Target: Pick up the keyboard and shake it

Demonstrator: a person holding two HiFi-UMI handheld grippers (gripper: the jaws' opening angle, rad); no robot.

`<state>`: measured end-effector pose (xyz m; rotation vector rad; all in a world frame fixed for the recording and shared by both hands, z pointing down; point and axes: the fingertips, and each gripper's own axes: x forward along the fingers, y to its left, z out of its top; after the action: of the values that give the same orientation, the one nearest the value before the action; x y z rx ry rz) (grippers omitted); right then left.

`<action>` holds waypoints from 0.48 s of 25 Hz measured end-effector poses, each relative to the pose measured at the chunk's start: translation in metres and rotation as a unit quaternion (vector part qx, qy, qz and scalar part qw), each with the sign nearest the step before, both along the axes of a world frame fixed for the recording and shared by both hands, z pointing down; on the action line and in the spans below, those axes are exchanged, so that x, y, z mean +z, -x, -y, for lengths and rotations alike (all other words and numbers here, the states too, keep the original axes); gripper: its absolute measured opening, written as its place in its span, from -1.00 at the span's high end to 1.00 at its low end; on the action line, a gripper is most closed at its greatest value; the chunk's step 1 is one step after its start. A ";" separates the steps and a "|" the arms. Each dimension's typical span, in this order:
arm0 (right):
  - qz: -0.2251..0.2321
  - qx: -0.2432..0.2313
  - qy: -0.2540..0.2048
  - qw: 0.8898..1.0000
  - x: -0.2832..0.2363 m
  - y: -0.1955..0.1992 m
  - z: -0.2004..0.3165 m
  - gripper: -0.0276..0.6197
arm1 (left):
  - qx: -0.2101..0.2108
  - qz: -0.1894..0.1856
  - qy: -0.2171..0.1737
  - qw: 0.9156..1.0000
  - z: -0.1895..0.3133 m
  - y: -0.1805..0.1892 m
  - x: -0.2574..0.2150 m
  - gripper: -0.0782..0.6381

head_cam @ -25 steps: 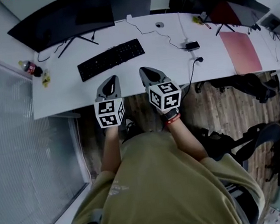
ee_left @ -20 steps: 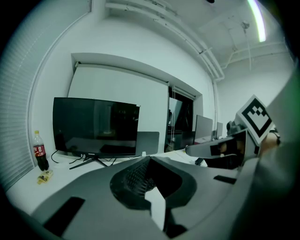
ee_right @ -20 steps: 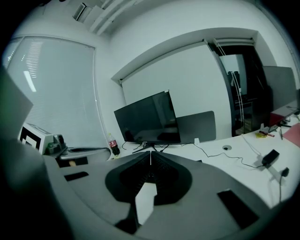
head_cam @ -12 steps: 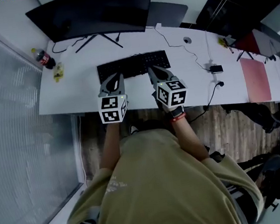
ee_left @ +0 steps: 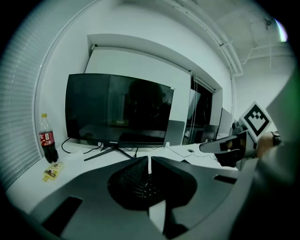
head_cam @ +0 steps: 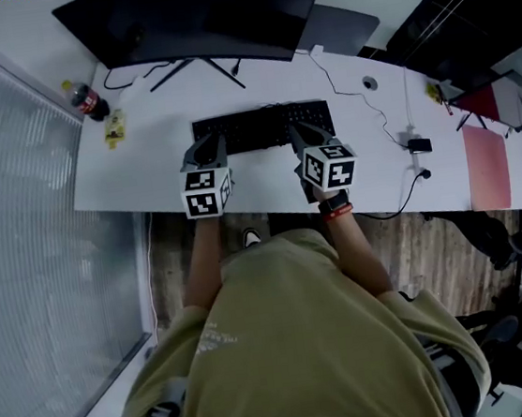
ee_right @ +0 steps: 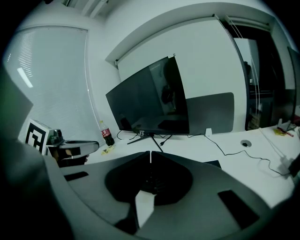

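A black keyboard (head_cam: 263,127) lies flat on the white desk (head_cam: 152,169) in front of the monitor. My left gripper (head_cam: 210,143) reaches over the keyboard's near left end, and my right gripper (head_cam: 297,132) over its near right end. Both are shut with nothing between the jaws. In the left gripper view the jaws (ee_left: 149,161) meet above the keys (ee_left: 136,180), and the right gripper (ee_left: 229,145) shows off to the side. The right gripper view shows its shut jaws (ee_right: 150,157) over the keyboard (ee_right: 152,180), with the left gripper (ee_right: 70,150) beside them. Whether either gripper touches the keyboard I cannot tell.
A wide black monitor (head_cam: 190,18) stands behind the keyboard. A cola bottle (head_cam: 87,99) and a yellow packet (head_cam: 116,128) sit at the desk's far left, by the window blinds. Cables, a small black adapter (head_cam: 419,146) and a pink sheet (head_cam: 487,161) lie to the right.
Both grippers have moved forward from the desk's front edge to the near side of the keyboard. Their jaws stayed shut throughout.
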<state>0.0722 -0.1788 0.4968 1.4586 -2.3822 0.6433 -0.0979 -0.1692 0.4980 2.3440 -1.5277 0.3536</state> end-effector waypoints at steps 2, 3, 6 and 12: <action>-0.005 -0.006 0.008 1.000 0.009 -0.001 0.014 0.82 | -0.008 0.001 0.008 1.000 0.012 0.005 0.009 0.72; -0.006 -0.008 0.011 1.000 0.012 -0.003 0.021 0.78 | -0.011 0.002 0.013 1.000 0.018 0.006 0.013 0.72; -0.008 -0.006 0.019 1.000 0.023 -0.013 0.038 0.74 | -0.018 0.004 0.031 0.999 0.033 0.006 0.029 0.72; -0.010 0.000 0.046 0.999 0.053 -0.033 0.068 0.59 | -0.028 0.017 0.064 0.997 0.056 0.009 0.057 0.56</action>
<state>0.1056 -0.2466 0.5499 1.4210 -2.3048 0.7248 -0.1069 -0.2254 0.5549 2.2034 -1.5354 0.4649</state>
